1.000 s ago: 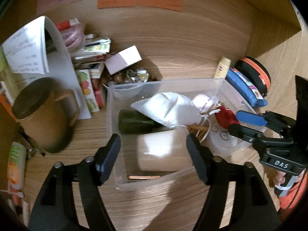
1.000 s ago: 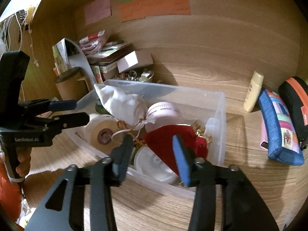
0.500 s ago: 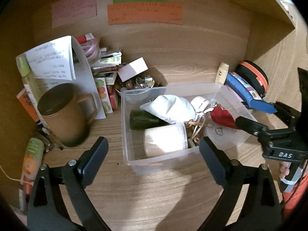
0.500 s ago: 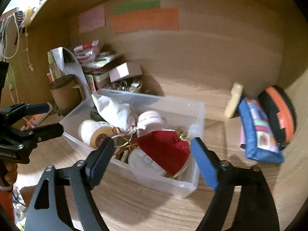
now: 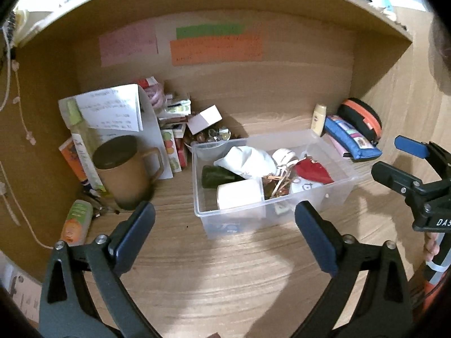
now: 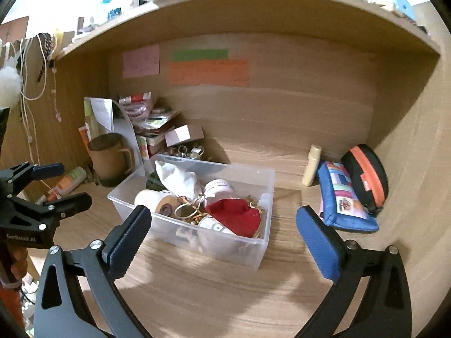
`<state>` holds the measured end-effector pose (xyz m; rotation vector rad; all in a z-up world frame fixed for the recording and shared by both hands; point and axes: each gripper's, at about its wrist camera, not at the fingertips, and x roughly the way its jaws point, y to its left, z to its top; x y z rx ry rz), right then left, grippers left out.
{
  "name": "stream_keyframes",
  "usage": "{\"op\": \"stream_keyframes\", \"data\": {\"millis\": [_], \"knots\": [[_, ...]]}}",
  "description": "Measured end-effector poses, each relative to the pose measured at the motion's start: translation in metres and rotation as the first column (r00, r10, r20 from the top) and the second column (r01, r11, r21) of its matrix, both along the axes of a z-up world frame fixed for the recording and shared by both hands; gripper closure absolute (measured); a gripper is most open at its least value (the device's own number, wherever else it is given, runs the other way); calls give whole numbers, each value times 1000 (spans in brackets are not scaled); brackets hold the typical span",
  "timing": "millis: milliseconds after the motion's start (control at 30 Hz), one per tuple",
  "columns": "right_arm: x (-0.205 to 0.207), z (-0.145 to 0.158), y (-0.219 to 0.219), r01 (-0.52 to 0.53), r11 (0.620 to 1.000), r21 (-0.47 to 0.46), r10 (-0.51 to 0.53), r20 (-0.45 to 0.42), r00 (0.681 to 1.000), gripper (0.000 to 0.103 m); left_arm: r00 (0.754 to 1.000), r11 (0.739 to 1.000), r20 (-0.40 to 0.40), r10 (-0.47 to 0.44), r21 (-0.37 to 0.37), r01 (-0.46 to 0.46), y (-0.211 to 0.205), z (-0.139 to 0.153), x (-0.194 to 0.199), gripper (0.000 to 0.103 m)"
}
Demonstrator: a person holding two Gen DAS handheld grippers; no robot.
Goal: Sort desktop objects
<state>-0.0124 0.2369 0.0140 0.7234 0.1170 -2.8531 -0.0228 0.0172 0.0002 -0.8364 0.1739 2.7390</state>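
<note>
A clear plastic bin (image 5: 332, 188) (image 6: 262, 186) sits on the wooden desk inside a shelf nook. In it lie a white cloth pouch (image 5: 248, 159), a red pouch (image 6: 234, 217), a white roll (image 5: 239, 195), a dark green item (image 5: 217, 177) and a white jar (image 6: 218, 188). My left gripper (image 5: 224, 206) hovers in front of the bin's near end. Its jaws are opening wide with nothing between them. My right gripper (image 6: 223, 211) hangs in front of the bin's right end, its jaws likewise opening and holding nothing. Each shows in the other's view: right gripper (image 5: 386, 155), left gripper (image 6: 73, 183).
A brown mug (image 5: 126, 169), papers and a stack of small boxes (image 5: 174, 124) crowd the back left. A cream bottle (image 5: 318, 118), a blue pencil case (image 5: 349, 138) and a black-and-orange case (image 5: 363, 118) lie at the right wall. A tube (image 5: 77, 222) lies front left.
Both grippers drew back and up from the bin, and their jaws spread wide. The white roll and the red pouch, earlier framed between the jaws, now lie in the bin.
</note>
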Motion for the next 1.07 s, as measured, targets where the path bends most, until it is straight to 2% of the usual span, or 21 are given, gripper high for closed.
{"op": "stream_keyframes", "data": {"millis": [400, 700, 1067], "knots": [[54, 17, -7, 62, 998, -10, -63, -94, 994, 0, 992, 998, -121, 46, 40, -42, -11, 24, 57, 1], [76, 14, -5, 97, 994, -51, -101, -91, 991, 0, 990, 996, -123, 65, 61, -58, -16, 17, 74, 1], [75, 12, -5, 97, 994, -50, -101, -81, 992, 0, 994, 995, -90, 62, 86, -54, -17, 3, 67, 1]]}}
